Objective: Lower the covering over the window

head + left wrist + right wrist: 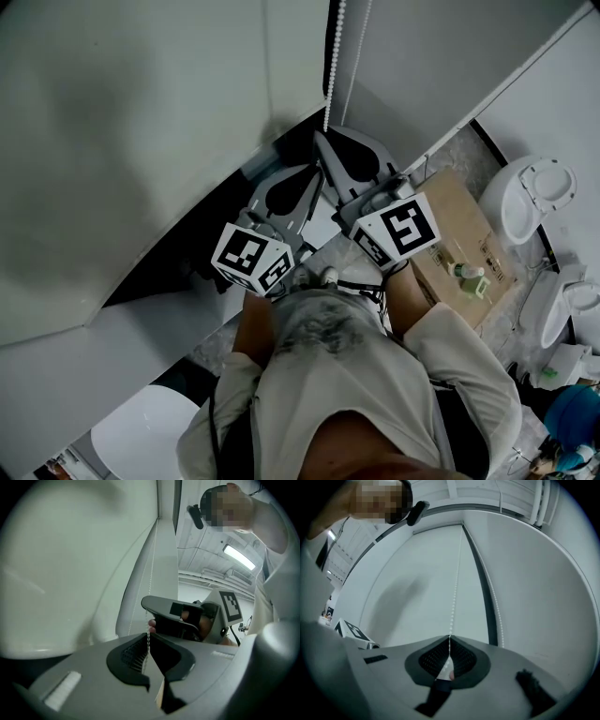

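Pale roller covering [417, 578] hung flat across the window, lower hem outside every view, so extent of drop not readable. Cardboard box [459, 234] on the floor at the right, well apart, no part in the task.

Right tool [449, 641] aimed at the covering, jaws pressed together on one strand of the bead chain [454, 592]. Second strand hanging free just beside, near the covering's right edge.

Left tool [149, 638] likewise pinched closed on the chain, just below the right tool.

Judged stage: chain gripped in both tools, one above the other, as for a hand-over-hand pull. Lowering under way or about to start, not shown complete. Left to do: further draws on the chain until the window is covered.
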`<act>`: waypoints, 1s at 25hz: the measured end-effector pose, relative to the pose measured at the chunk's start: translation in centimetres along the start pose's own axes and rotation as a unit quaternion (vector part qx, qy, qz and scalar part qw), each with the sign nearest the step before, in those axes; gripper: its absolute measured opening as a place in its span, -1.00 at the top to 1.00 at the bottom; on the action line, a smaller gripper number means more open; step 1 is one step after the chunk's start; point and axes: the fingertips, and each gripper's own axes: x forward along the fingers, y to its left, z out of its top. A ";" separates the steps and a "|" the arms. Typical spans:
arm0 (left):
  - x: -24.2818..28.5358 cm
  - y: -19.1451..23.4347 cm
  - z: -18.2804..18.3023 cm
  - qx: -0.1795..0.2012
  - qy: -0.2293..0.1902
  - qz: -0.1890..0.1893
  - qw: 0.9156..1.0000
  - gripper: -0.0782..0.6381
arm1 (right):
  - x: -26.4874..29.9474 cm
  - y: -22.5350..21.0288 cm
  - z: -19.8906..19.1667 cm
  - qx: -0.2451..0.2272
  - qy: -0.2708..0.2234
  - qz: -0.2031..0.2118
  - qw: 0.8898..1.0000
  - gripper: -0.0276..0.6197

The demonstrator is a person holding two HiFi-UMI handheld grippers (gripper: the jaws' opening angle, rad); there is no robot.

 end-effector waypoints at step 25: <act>-1.3 0.8 0.6 -0.005 -0.011 0.017 1.000 0.57 | -0.7 -1.6 0.4 -0.056 0.004 -0.041 0.998 0.60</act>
